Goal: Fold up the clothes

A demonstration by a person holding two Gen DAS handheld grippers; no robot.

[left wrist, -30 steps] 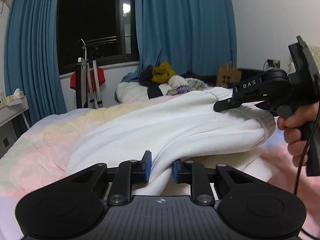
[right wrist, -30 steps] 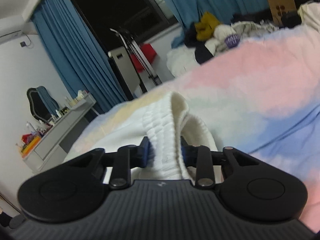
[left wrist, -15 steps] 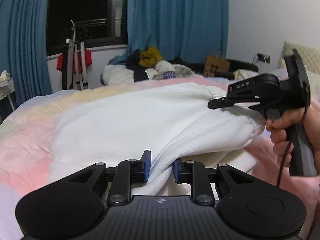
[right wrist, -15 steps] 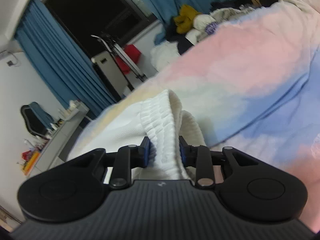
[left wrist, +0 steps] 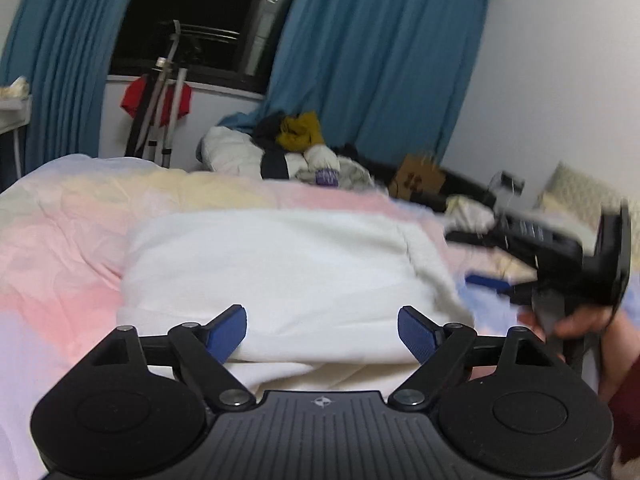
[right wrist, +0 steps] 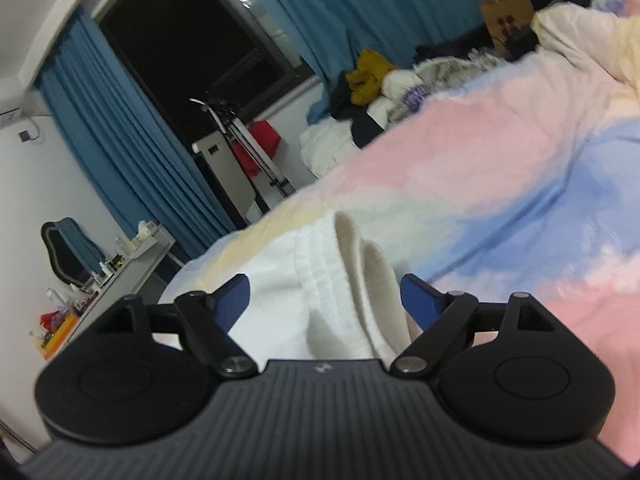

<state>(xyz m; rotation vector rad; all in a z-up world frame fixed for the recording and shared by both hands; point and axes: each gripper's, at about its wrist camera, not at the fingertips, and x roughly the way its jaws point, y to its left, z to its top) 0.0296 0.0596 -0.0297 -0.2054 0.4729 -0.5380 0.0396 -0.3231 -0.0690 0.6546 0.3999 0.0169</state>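
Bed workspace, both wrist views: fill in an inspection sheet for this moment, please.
Surface: bed with pastel pink, yellow and blue cover, wrinkled.
Job's things: white garment lying folded on the cover; its ribbed hem faces the right gripper.
Clutter: clothes pile beyond the bed's far edge; paper bag further right.
Grippers: left gripper and right gripper both opening, blue fingers apart and off the cloth; garment edge lies between each pair. Right one is blurred in the left view.
Cables: nothing seen clearly.
Surroundings: blue curtains, dark window, stand with a red item, cluttered desk, chair.
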